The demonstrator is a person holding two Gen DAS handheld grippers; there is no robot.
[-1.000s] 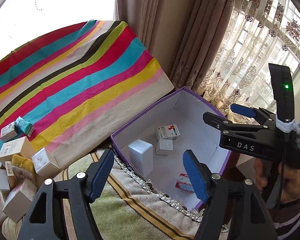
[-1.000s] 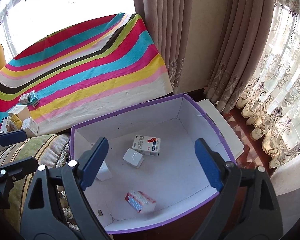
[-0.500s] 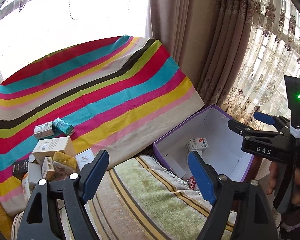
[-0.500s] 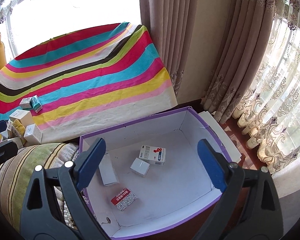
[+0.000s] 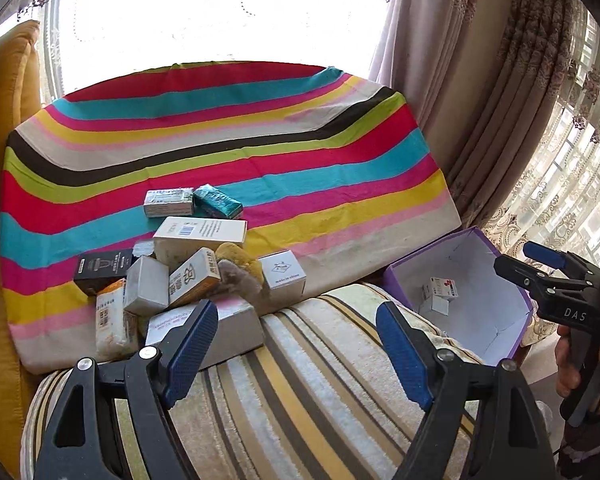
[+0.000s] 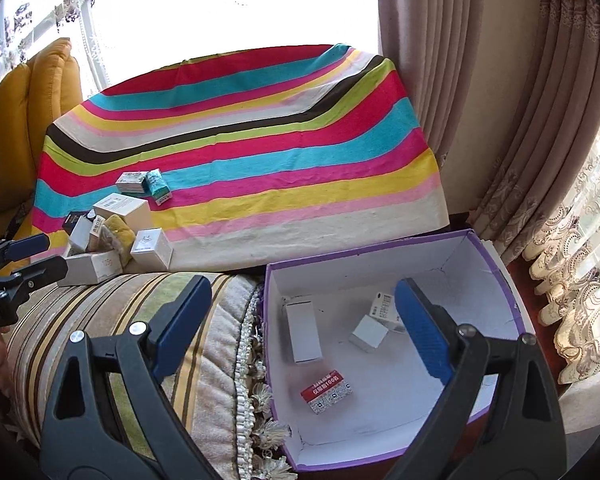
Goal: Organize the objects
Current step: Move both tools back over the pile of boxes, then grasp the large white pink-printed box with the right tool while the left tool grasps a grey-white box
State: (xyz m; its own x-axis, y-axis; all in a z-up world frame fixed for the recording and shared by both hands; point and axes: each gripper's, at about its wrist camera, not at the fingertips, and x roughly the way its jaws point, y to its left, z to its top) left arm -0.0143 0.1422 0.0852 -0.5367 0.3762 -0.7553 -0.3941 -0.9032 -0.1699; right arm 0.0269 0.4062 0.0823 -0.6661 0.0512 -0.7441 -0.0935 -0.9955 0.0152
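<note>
A pile of small boxes [image 5: 188,276] and a yellow sponge [image 5: 236,258] lies on the striped cloth [image 5: 260,152]; the pile also shows in the right wrist view [image 6: 112,232]. A purple box [image 6: 380,256] holds several small boxes, among them a red and white one [image 6: 327,391]. My left gripper [image 5: 296,352] is open and empty, just short of the pile. My right gripper [image 6: 304,340] is open and empty above the purple box's left side. It also shows in the left wrist view [image 5: 540,264].
A striped cushion [image 5: 300,400] lies between the pile and the purple box [image 5: 512,292]. A yellow cushion [image 6: 24,112] stands at the far left. Curtains [image 6: 500,120] hang at the right behind the box.
My left gripper has swung left from the purple box to face the pile of boxes. My right gripper has drawn back and left over the box.
</note>
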